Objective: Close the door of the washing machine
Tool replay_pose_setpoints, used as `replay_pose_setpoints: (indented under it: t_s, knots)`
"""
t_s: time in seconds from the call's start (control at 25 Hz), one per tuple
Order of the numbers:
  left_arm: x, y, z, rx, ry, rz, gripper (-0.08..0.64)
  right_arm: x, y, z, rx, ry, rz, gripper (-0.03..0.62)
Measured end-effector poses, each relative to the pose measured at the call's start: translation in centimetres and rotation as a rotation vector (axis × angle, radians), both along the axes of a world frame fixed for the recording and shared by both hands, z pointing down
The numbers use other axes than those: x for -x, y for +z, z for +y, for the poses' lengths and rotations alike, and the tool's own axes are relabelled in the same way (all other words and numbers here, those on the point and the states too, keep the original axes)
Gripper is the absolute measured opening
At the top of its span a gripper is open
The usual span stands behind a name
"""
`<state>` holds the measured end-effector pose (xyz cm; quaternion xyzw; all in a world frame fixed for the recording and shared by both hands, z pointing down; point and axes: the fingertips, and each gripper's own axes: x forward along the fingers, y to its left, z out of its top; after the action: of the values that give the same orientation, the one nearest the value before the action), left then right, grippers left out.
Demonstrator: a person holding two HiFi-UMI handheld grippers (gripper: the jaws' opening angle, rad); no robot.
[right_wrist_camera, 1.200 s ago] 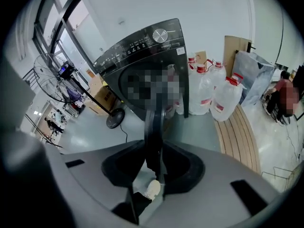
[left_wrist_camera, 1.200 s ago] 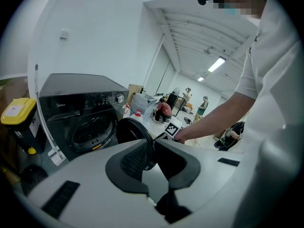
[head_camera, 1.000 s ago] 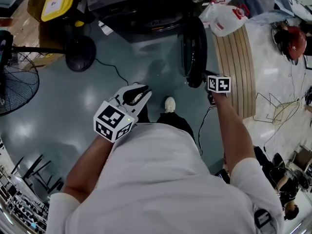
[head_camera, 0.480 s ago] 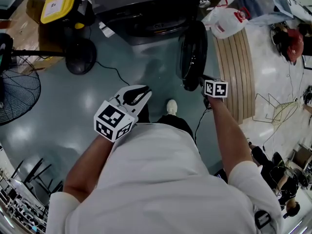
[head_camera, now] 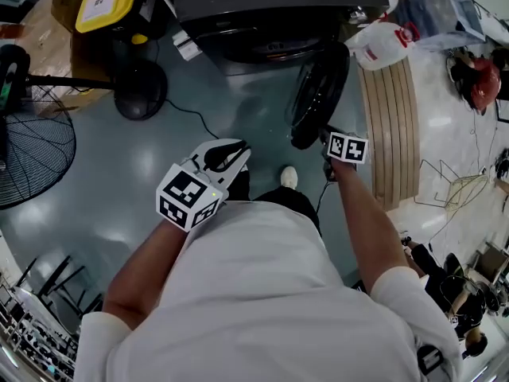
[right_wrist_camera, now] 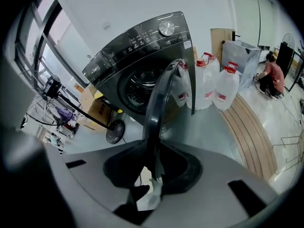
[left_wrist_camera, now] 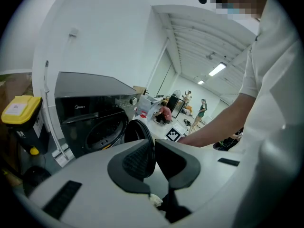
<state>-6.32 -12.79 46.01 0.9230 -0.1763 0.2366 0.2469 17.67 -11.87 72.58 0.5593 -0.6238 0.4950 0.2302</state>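
Observation:
The dark grey washing machine [head_camera: 270, 6] stands at the top of the head view with its round door [head_camera: 318, 94] swung out, edge-on. My right gripper [head_camera: 322, 138] has the door's free rim [right_wrist_camera: 161, 94] between its jaws; they are opening slightly, and the pads still press on the rim. The drum opening [right_wrist_camera: 137, 87] shows behind the door. My left gripper [head_camera: 231, 153] hangs over the floor left of the door, shut and holding nothing. In the left gripper view its jaws [left_wrist_camera: 154, 151] meet, with the machine [left_wrist_camera: 90, 113] and door [left_wrist_camera: 137, 129] beyond.
A floor fan [head_camera: 32, 142] and its round base [head_camera: 139, 94] stand at the left, with a cable [head_camera: 187, 110] across the floor. A yellow-lidded container [head_camera: 107, 2] sits beside the machine. Water jugs [head_camera: 386, 42] and a slatted wooden board [head_camera: 390, 126] lie to the right. My shoe [head_camera: 289, 177] is below the door.
The door has swung a little toward the drum opening, with the right gripper following on its rim. The left gripper has moved forward slightly, and the machine sits closer in view.

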Motion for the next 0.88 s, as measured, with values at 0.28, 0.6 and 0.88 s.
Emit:
replay_pose_setpoints:
  t_s: [0.28, 0.6, 0.88]
  knots:
    - [3.1, 0.3, -1.4, -0.01, 0.007, -0.017, 0.048, 4.3, -0.1, -3.0, -0.01, 0.111, -0.073, 0.092]
    - [6.3, 0.7, -3.1, -0.006, -0.023, -0.023, 0.048, 8.6, -0.3, -7.7, -0.027, 0.214, -0.152, 0.092]
    - [8.7, 1.4, -4.1, 0.008, -0.065, -0.02, 0.046, 12.0, -0.2, -12.2, -0.05, 0.24, -0.18, 0.091]
